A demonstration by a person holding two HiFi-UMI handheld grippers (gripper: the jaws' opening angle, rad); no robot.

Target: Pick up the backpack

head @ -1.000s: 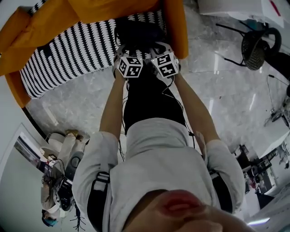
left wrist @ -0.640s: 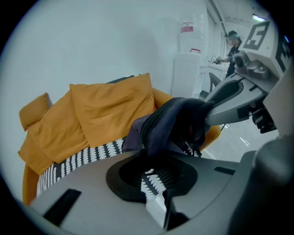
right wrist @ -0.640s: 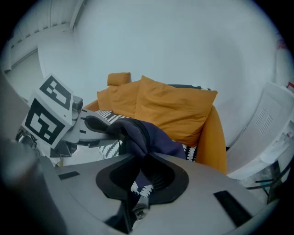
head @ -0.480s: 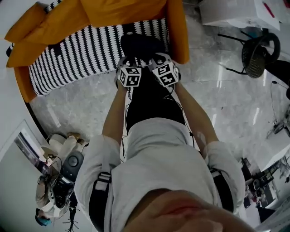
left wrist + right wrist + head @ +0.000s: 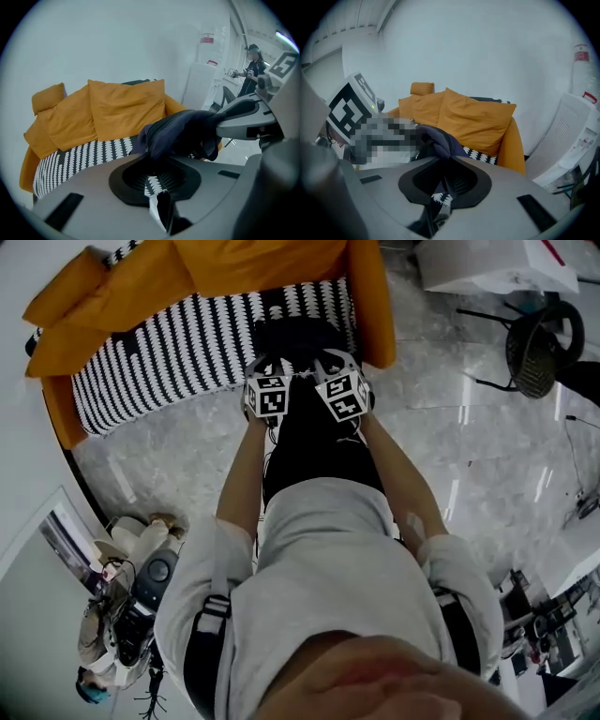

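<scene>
Head view looks steeply down on a pale marble floor [image 5: 169,465] with an orange sofa [image 5: 366,306] at the top, its seat [image 5: 178,352] patterned in black and white, and a black chair [image 5: 534,343] well apart on the right. The dark backpack [image 5: 295,338] sits at the right end of that seat, just beside the orange armrest, and from above I cannot tell whether it rests on the seat or hangs clear. Both bare forearms reach forward and down, side by side, so the left tongs [image 5: 274,371] and the right tongs [image 5: 330,371] sit close together on the near side of the backpack. Left gripper view adds what the head view hides: a bare white wall, orange cushions [image 5: 126,105] leaning along the sofa back, another person [image 5: 251,68] standing far right, and the left tongs' jaws nearly together, pinching a fold of the backpack's fabric. Right gripper view shows the right tongs' jaws clamped on a dark strap of the backpack, having just closed a little further
</scene>
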